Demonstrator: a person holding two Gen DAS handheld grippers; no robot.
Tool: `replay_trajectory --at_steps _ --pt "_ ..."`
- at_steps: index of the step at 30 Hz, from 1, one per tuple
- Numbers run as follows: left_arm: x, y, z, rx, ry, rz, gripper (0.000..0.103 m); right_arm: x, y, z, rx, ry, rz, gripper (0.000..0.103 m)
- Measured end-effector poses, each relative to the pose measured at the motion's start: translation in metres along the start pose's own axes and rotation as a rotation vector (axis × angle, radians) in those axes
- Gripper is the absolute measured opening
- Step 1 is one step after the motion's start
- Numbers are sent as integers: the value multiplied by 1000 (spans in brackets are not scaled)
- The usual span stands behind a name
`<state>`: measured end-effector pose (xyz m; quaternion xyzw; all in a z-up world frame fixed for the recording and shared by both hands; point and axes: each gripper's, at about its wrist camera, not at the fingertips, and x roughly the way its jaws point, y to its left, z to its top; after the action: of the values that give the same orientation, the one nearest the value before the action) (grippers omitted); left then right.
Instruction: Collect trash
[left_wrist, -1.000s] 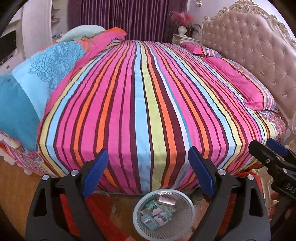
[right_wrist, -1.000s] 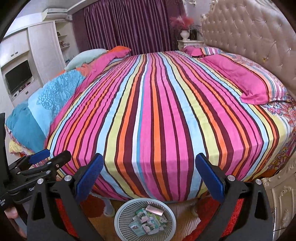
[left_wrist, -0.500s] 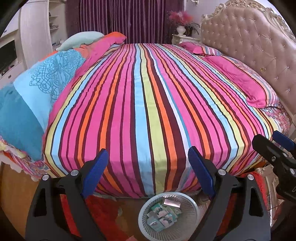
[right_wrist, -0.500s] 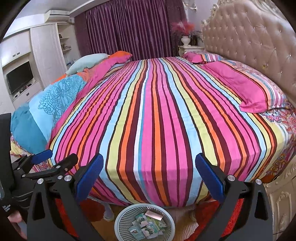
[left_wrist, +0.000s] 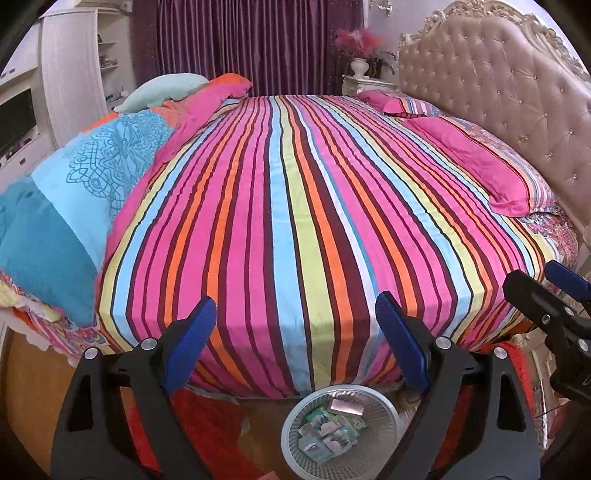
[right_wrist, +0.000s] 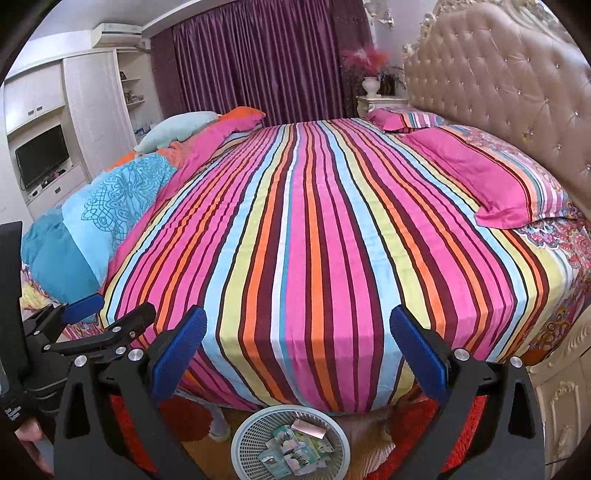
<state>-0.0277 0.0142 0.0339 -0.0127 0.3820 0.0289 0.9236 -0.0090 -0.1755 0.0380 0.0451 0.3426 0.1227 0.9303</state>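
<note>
Both wrist cameras look forward and downward from the side of the bed with its bright striped cover (left_wrist: 295, 221), close above the white mesh waste basket (right_wrist: 247, 439) on the floor; the right view sits slightly right, and both share bed, basket and tufted beige headboard (right_wrist: 498, 85)

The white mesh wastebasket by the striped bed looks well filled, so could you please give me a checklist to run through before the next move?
1. Left gripper open with nothing between its blue pads: ok.
2. Right gripper open with nothing between its blue pads: ok.
3. White mesh wastebasket upright on the floor at the foot of the bed: ok.
4. Small packets and wrappers lie inside the basket, none over its rim: ok.
5. Striped bedsheet shows no trash on top: ok.
6. Floor under the bed and behind the grippers free of trash: cannot tell, it is hidden.
</note>
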Motion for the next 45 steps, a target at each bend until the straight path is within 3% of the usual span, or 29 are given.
replay_trajectory --at_steps 45 --pt "-8 1 1 19 7 -1 86 -12 -2 5 18 -17 2 95"
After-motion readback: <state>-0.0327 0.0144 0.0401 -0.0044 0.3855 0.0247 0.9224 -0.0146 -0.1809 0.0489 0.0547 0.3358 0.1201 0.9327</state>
